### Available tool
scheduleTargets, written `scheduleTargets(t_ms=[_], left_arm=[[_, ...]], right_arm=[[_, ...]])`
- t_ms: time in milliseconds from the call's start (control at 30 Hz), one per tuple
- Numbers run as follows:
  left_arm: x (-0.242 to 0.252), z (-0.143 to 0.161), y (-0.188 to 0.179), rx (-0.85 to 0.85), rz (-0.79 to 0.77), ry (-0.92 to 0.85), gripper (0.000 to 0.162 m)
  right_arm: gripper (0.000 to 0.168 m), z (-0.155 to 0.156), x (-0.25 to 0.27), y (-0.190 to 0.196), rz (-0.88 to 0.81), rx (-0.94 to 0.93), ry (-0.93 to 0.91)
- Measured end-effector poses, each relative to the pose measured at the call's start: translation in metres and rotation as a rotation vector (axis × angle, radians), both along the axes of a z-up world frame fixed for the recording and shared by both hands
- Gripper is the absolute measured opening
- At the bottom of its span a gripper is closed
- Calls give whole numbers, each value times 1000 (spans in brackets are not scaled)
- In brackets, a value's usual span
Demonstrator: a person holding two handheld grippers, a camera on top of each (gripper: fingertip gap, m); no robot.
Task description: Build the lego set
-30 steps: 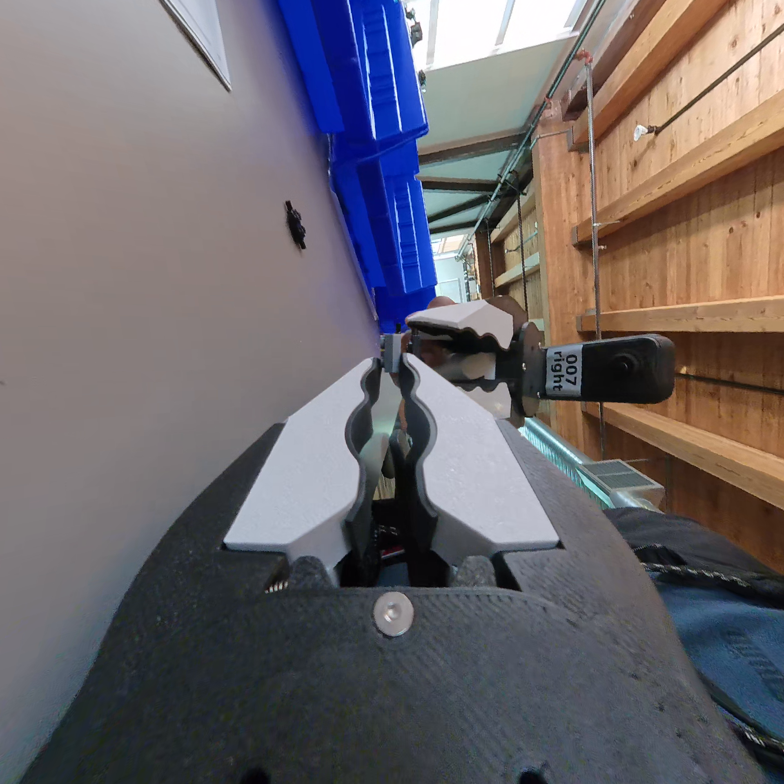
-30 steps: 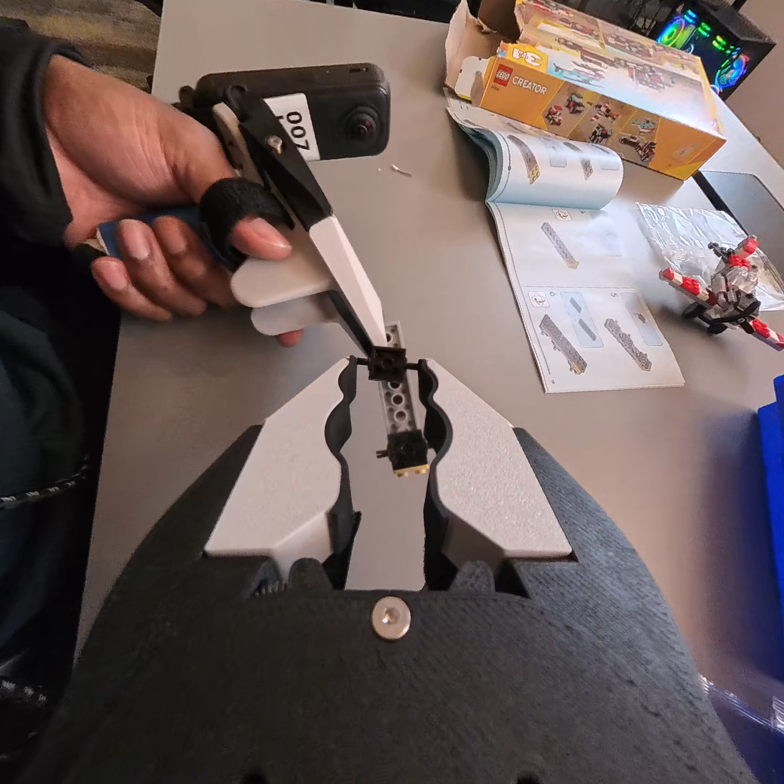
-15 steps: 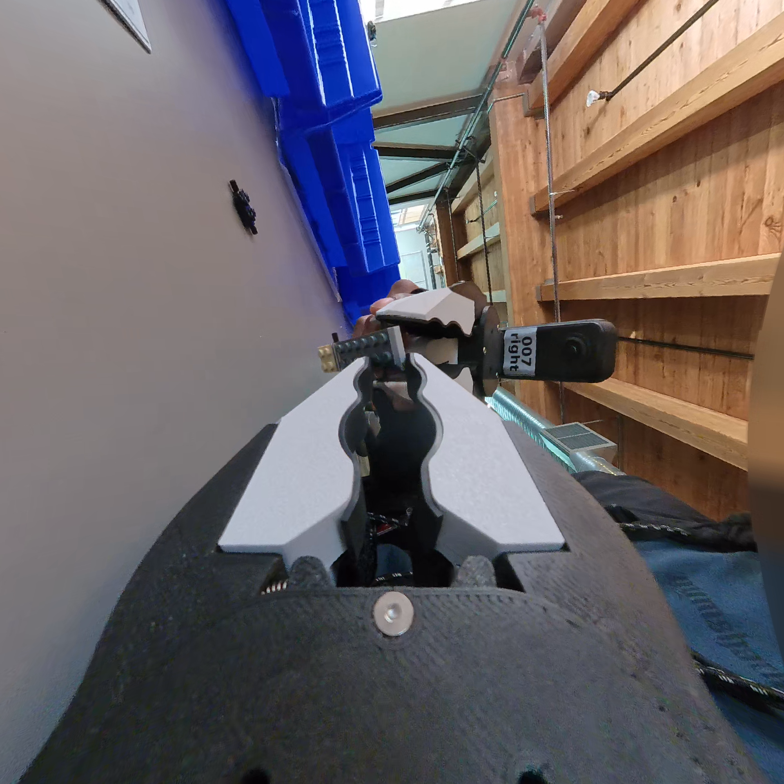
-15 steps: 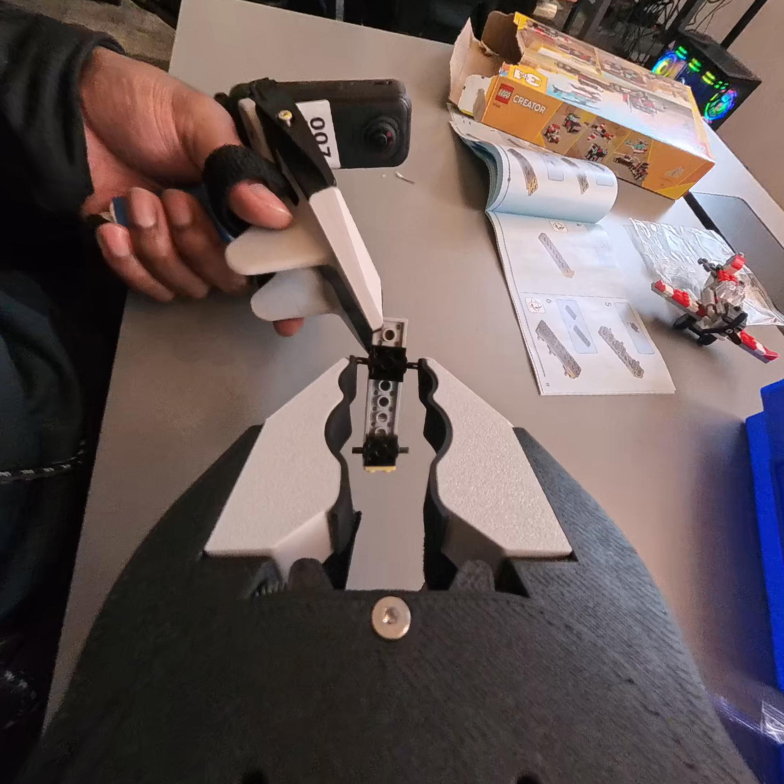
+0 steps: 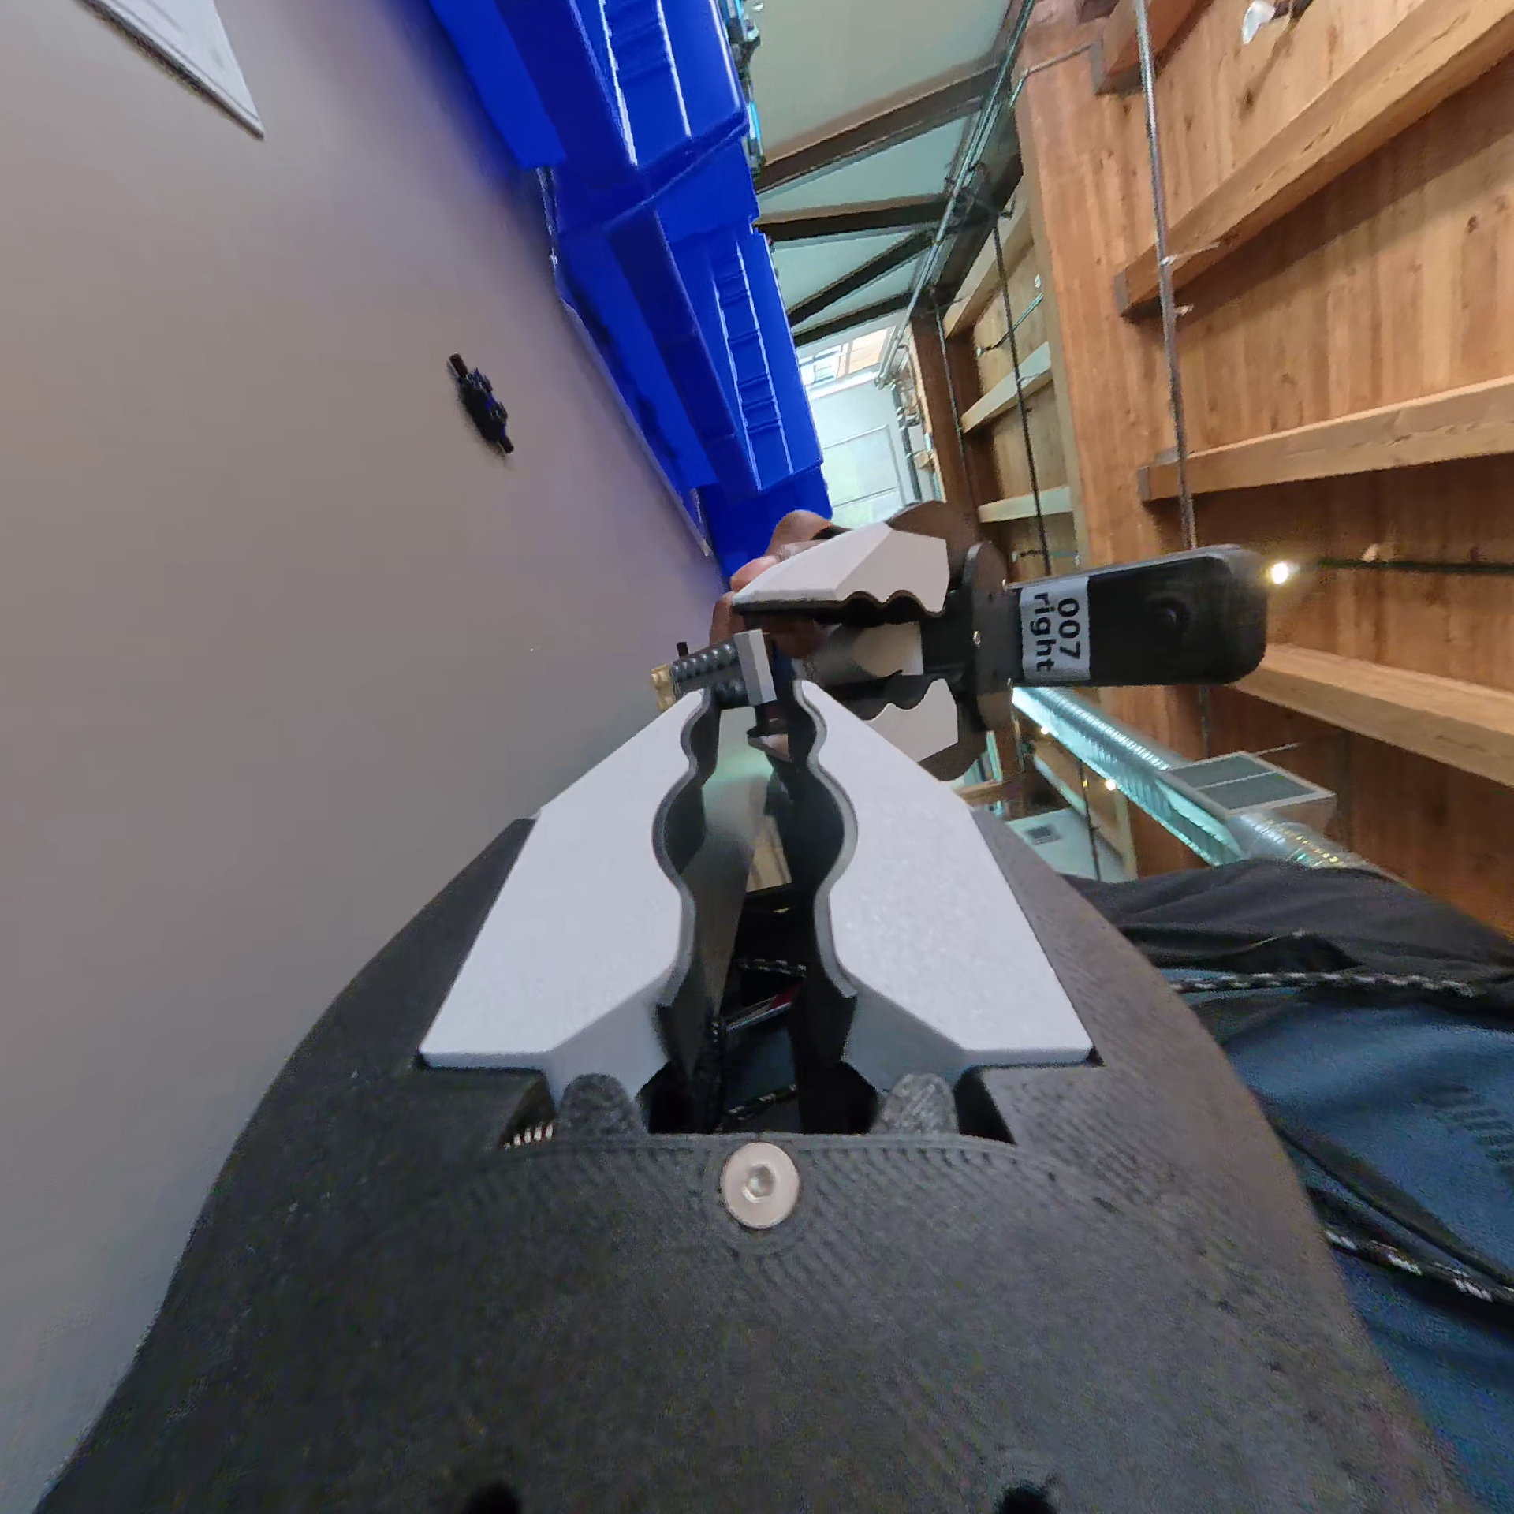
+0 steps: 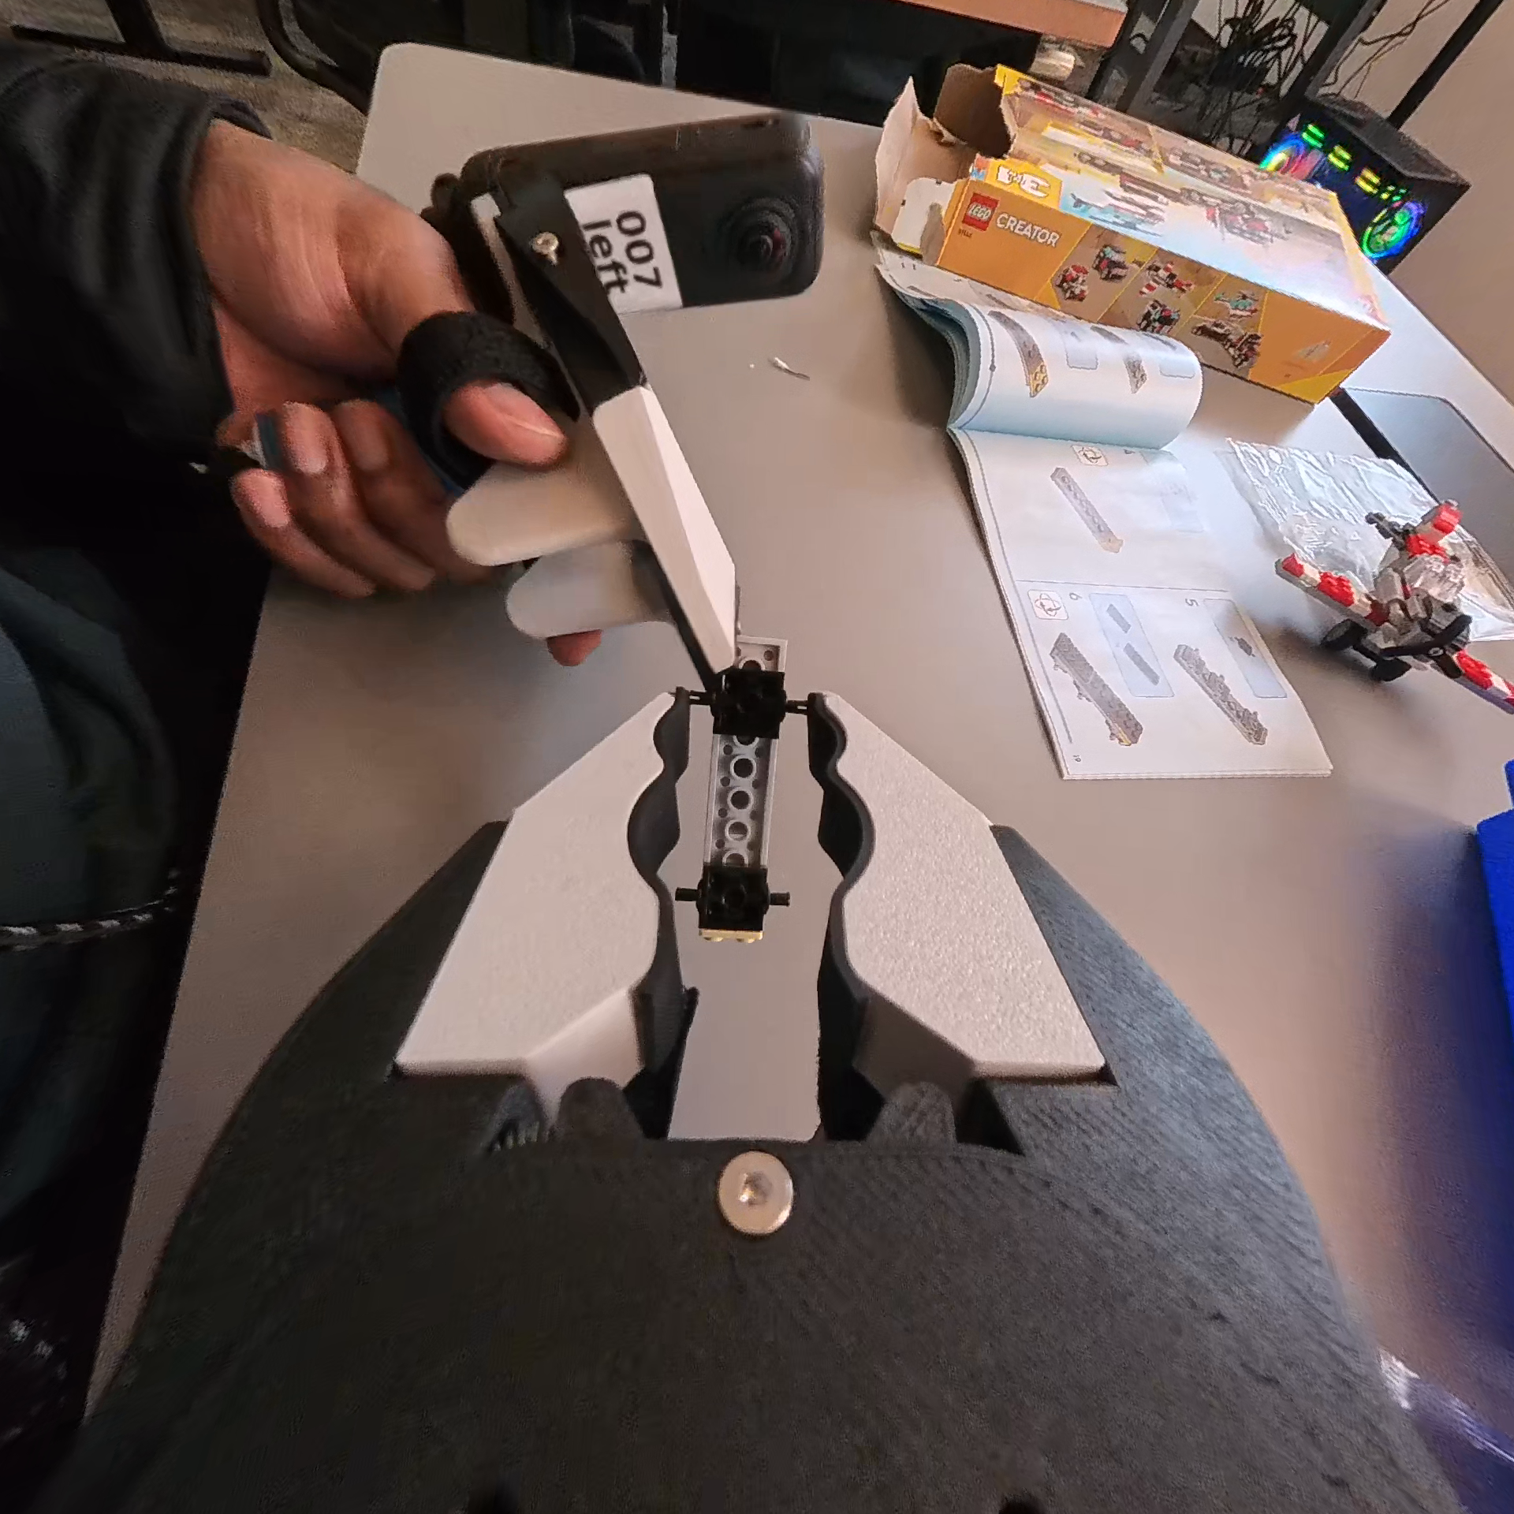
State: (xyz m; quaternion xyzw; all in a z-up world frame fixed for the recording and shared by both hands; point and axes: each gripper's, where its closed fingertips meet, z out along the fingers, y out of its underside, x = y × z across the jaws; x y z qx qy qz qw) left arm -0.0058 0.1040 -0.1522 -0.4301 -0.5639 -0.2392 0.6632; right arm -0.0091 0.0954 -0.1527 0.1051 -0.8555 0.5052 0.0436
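Right gripper (image 6: 744,700) pinches the grey lego beam (image 6: 741,790) by its far black axle block — long axis running back toward the camera — while left gripper (image 6: 721,655) clamps the beam's far tip above the table (image 6: 860,508).

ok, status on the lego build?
Left gripper shut on grey beam far end. Right gripper pinches its black axle piece. Beam held above table, nothing blocking.

Right gripper (image 6: 744,696) fingers part-closed, tips pinching inward; left gripper (image 6: 721,655) gripped by hand (image 6: 328,369), fingers closed, angled down-right.
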Motion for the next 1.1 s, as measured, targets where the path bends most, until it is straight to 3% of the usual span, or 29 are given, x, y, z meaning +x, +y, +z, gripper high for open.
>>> scheduleTargets(t_ms=[267, 1100], left_arm=[[4, -4, 6, -82, -42, 24, 21], [1, -8, 4, -296, 0, 135, 15]], right_arm=[[29, -2, 8, -2, 27, -2, -8], [29, 0, 2, -4, -54, -35, -1]])
